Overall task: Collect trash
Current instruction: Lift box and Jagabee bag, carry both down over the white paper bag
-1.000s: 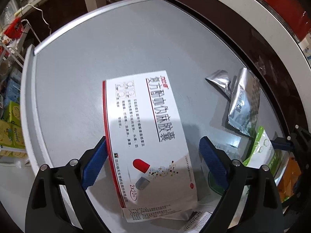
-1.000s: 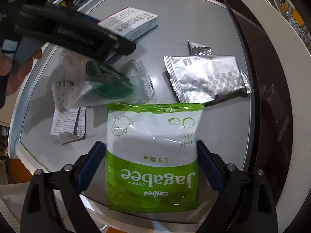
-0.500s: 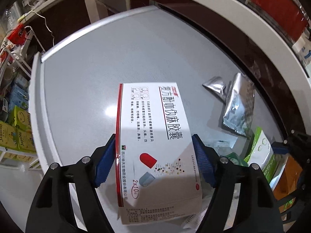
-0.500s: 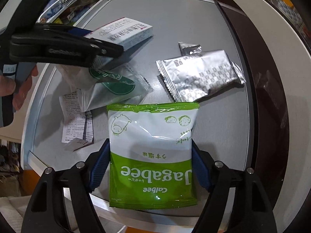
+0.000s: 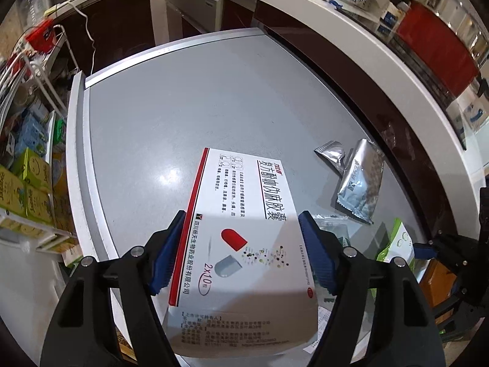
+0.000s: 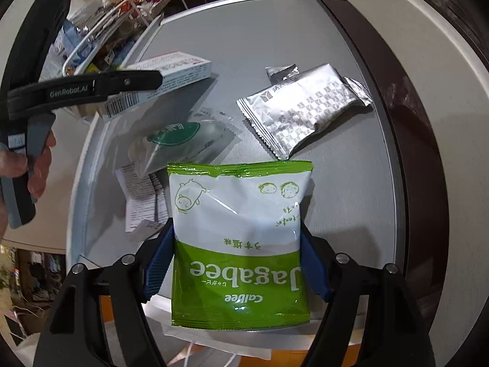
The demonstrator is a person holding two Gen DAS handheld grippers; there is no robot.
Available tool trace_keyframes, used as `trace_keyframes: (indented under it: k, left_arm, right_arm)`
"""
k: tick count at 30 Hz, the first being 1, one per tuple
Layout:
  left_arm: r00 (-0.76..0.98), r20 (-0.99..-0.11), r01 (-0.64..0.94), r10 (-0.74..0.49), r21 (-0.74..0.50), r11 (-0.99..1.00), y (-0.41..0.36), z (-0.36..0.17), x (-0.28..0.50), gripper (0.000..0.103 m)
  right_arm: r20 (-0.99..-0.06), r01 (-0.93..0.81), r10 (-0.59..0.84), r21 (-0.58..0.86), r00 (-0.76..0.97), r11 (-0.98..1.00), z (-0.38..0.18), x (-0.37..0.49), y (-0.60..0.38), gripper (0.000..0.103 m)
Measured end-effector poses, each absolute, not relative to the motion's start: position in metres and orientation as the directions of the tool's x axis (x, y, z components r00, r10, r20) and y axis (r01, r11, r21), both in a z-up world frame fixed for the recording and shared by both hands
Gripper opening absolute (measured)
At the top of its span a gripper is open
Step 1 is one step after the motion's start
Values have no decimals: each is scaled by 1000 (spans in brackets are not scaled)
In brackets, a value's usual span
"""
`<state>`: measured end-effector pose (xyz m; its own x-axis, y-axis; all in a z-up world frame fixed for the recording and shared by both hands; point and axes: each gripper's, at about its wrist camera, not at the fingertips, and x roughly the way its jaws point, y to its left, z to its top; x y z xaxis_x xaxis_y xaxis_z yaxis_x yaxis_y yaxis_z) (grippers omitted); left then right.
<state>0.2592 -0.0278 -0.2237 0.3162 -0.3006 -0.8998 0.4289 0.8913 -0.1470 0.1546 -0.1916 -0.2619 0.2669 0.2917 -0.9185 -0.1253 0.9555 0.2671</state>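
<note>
Step in hand: pickup, both grippers loaded and lifting off the grey table (image 5: 171,116); judged next move is carrying both pieces to a bin, none in view, so where to carry them is unknown. Left gripper (image 5: 241,253): jaws have just been closing, blue pads now pressed on both long edges of the white medicine box (image 5: 244,232), box raised, near end overhanging the table edge. Right gripper (image 6: 235,263): jaws also just closed, clamping the green Jagabee snack bag (image 6: 241,238) by its sides, lower half past the near table edge. Left on the table: clear wrapper with green label (image 6: 180,140) and paper leaflet (image 6: 143,189) at left, silver foil pouch (image 6: 302,110) far right, small torn foil piece (image 6: 279,72) just beside it.
</note>
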Motion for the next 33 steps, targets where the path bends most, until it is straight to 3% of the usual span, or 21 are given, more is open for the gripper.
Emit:
trace_keyframes:
  k: [12,33]
  left_arm:
    - [388,-841,371,-376,-231,899,-1,-178,240,73]
    - [572,-724,362,-385,-198,911,31,-95,128,73]
  right_arm:
    - [-871,-112,338,320,355,941,-225,141,-203,73]
    - [-753,-217,378,310,539,926,-124,72,-195,73]
